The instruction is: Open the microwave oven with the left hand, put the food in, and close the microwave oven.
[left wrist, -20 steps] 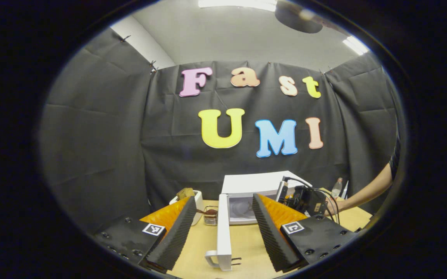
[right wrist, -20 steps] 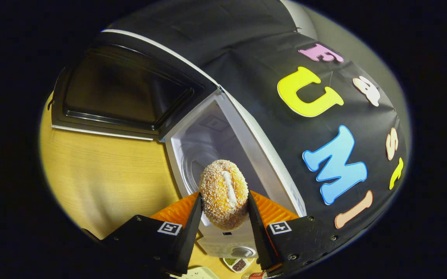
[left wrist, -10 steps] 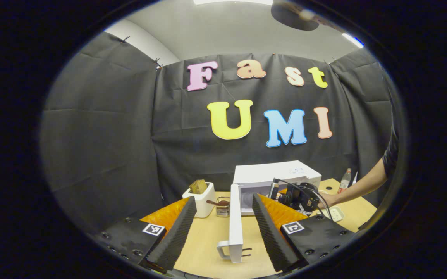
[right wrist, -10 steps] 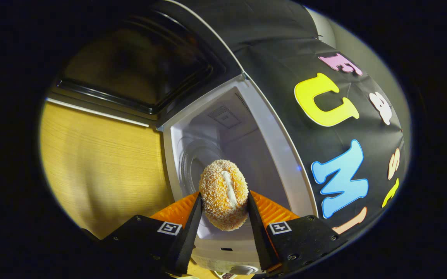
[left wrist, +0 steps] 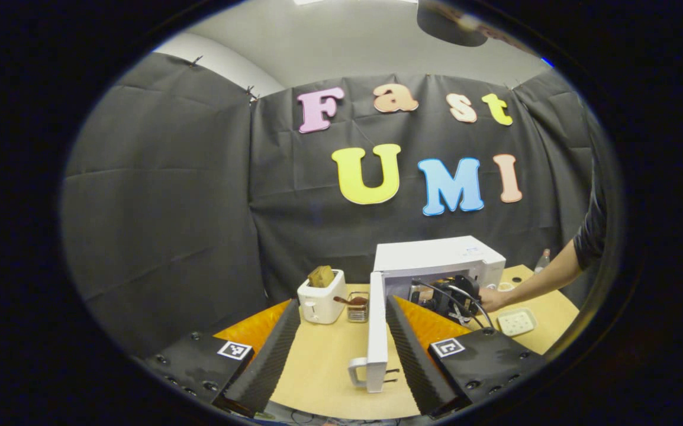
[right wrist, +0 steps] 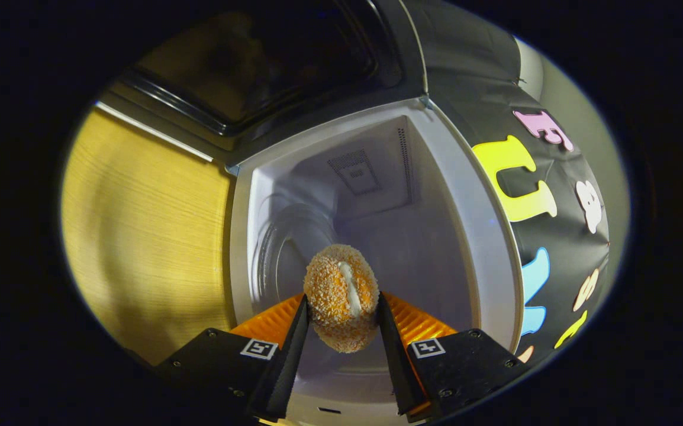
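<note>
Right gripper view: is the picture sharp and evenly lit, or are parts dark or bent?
Right gripper view: the bun is sharp, the microwave cavity bright, the door dark, straight edges bowed. Left gripper view: even light, the microwave sharp.

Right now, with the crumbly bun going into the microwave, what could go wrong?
1. The right gripper holds the bun by its sides alone; a looser squeeze could drop it short of the turntable.
2. The gripper is tilted, so the bun might land on its edge and roll.
3. The open microwave door juts over the table near the open left gripper; a bump could swing it toward the hand.
</note>
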